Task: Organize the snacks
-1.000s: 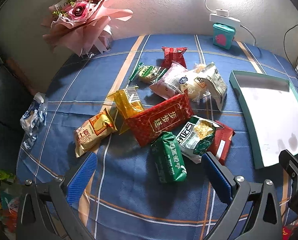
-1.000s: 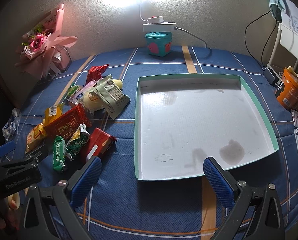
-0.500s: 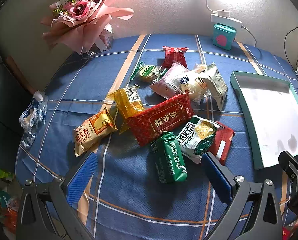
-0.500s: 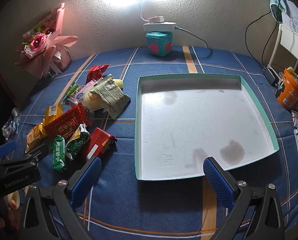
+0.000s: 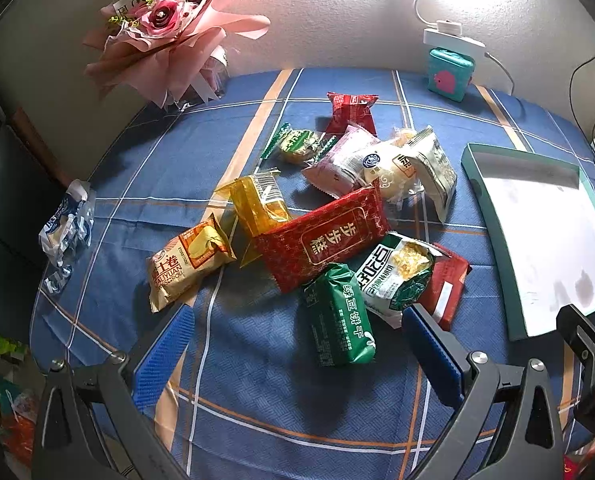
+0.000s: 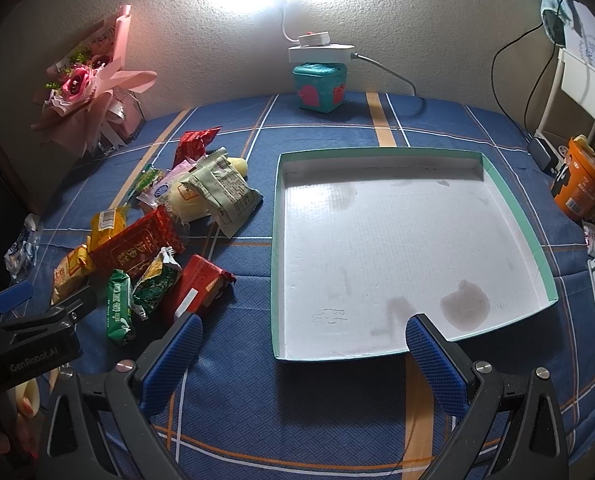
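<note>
A pile of snack packets lies on the blue plaid cloth. In it are a green packet (image 5: 339,316), a large red packet (image 5: 323,236), a torn white-green packet (image 5: 397,276), a dark red one (image 5: 445,288), a yellow one (image 5: 257,204) and a tan one (image 5: 185,264). My left gripper (image 5: 295,322) hovers open just short of the green packet. The pile (image 6: 157,248) sits left of the white tray with a teal rim (image 6: 509,200), which holds no snacks. My right gripper (image 6: 303,322) stands open over the tray's near edge.
A pink bouquet (image 5: 165,32) stands at the back left, and a teal box (image 6: 317,86) under a power strip stands at the back wall. An orange cup (image 6: 581,184) and cables sit off the right side. A crumpled blue-white wrapper (image 5: 65,224) lies at the left table edge.
The left wrist view has drifted very slightly. No packet has moved and both grippers stay open.
</note>
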`<state>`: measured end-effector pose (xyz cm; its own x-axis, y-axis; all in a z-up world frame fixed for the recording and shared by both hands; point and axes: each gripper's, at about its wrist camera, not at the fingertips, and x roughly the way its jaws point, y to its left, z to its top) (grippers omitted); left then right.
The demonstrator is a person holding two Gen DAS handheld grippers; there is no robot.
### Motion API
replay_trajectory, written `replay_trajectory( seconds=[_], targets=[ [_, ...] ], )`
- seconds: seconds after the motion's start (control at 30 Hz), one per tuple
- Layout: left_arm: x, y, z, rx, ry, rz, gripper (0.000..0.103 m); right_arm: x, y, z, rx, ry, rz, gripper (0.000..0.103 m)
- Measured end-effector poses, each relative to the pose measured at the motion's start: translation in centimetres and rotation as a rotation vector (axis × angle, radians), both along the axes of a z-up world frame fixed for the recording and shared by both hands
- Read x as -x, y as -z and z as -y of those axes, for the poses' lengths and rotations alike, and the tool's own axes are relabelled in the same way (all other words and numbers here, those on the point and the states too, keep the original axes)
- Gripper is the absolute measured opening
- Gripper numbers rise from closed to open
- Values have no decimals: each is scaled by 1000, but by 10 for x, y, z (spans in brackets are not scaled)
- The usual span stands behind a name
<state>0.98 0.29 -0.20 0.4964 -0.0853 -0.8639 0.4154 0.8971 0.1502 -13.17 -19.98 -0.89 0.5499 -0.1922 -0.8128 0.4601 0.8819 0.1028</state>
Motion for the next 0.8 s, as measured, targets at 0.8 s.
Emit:
replay_trajectory(
  seconds=[0.8],
  targets=[
    [-10,-3,-17,55,-61,-9,103,-5,2,-5,-7,-12,7,103]
  ],
)
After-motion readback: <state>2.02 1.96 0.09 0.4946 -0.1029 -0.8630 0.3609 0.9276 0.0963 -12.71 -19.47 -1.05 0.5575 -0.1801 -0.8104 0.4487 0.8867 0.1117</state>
